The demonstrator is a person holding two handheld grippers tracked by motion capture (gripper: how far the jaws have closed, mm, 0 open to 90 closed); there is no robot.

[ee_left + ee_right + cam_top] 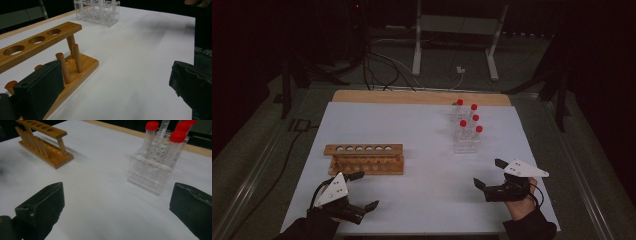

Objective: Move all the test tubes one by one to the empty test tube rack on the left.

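right now both grippers rest low over the white table (pixel 422 150) at the person's edge, each with its jaws spread wide and nothing between them. taking the clear rack (pixel 466 142) as the landmark: it stands on the far right part of the table and holds red-capped tubes (pixel 478 129) upright, five caps countable from the high view. the wooden rack (pixel 364 159) lies well to the left of the clear rack and a little nearer the person, its row of holes unfilled and its pegs bare. the right gripper (pixel 492 175) sits nearer the person than the clear rack and slightly to its right, apart from it; in the right gripper view the clear rack (pixel 152 167) and its tubes (pixel 150 137) stand ahead between the two black jaws, still some way off. the left gripper (pixel 364 191) is far to the left of the clear rack, just on the near side of the wooden rack, whose end (pixel 62 62) shows close beside one jaw in the left gripper view. judging from this, the work looks to be at its start, with the reach toward a tube not yet made. the next move likely calls for the right gripper to advance to the clear rack, straddle one tube below its cap without knocking its neighbours, close gently and lift straight up.
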